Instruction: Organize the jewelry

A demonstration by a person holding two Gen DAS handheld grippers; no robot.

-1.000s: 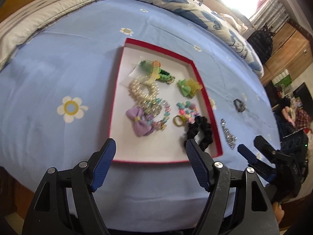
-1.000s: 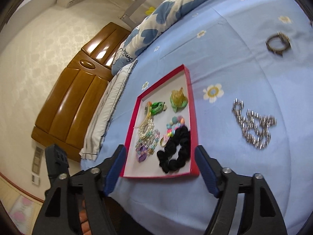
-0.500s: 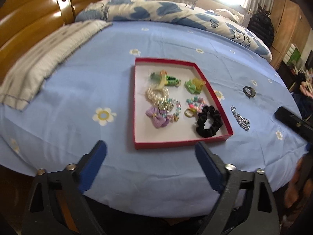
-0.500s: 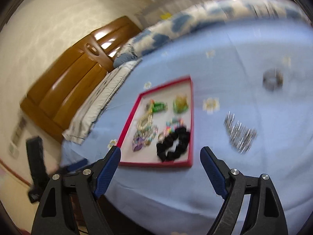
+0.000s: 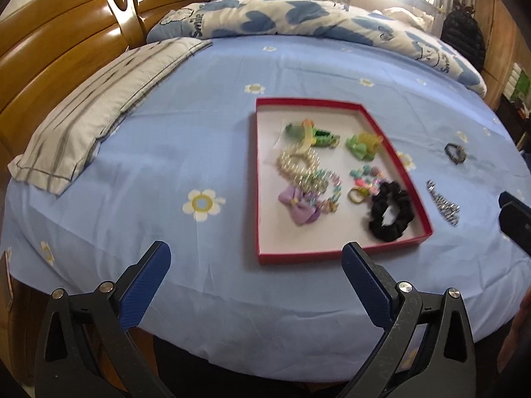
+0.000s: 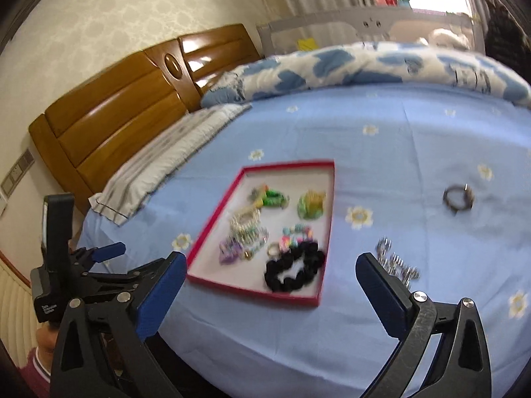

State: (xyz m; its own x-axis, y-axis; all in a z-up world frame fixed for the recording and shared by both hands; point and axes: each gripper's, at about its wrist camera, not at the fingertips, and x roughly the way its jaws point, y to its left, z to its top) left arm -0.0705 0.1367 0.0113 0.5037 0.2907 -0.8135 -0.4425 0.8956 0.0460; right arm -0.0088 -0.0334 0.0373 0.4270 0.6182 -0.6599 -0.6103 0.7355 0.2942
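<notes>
Both tongs have just been opening, and nothing lies between either pair: my left tongs and my right tongs now stand fully apart over the near edge of the bed. Compared with a second ago, both views take in more of the room and the tray looks smaller, so I judge both hands have drawn back from it.

Red tray sits on the blue sheet, holding a black scrunchie, a purple bow, a pearl bracelet and green clips. Two items are not yet in it: a silver chain just beside the tray's right edge, and a dark ring-shaped band further off.

In my judgement these two are what remains. No obstruction on the sheet; the chain is loose and may slip or trail when pinched.
</notes>
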